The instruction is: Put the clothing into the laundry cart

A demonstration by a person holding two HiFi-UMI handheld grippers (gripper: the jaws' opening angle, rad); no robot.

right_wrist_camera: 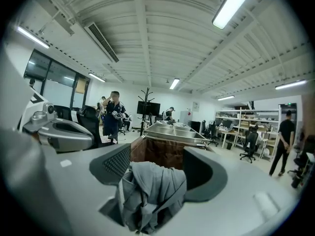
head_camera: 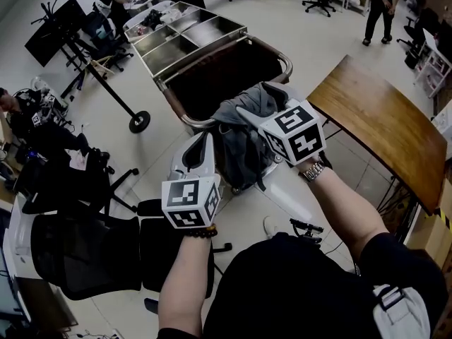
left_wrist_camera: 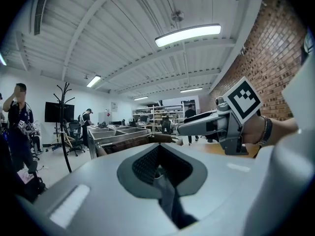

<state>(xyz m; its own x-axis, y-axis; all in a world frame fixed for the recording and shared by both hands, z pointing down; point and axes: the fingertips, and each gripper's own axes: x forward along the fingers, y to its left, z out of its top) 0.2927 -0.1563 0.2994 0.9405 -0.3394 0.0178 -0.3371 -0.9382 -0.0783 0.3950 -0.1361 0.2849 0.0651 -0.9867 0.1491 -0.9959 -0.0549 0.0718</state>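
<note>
Standing at the near end of the laundry cart [head_camera: 279, 54], a person holds a grey piece of clothing [head_camera: 240, 147] up between two tongs. Far to the left, at about 8 o'clock from the garment, two black office chairs [head_camera: 85, 253] sit on the pale floor.

The left tongs [head_camera: 206, 141] come next, level and pointing toward the cart. In the left gripper view these tongs [left_wrist_camera: 158, 168] are pinched together on a thin grey strip of the clothing [left_wrist_camera: 166, 188], with the cart's metal trays [left_wrist_camera: 115, 131] straight ahead at 12 o'clock.

The clothing hangs bunched in the air at the cart's near rim, its top fold at the edge of the brown-lined opening and its lower part drooping outside, toward the person. Whether it touches the rim I cannot tell.

The right tongs [head_camera: 245, 111] reach in from 3 o'clock. In the right gripper view they [right_wrist_camera: 153, 173] are clamped on a thick wad of the clothing [right_wrist_camera: 150, 188], and the cart's brown liner [right_wrist_camera: 162, 154] shows just beyond.

A wooden surface [head_camera: 381, 122] stands at 3 o'clock, beside the cart.
</note>
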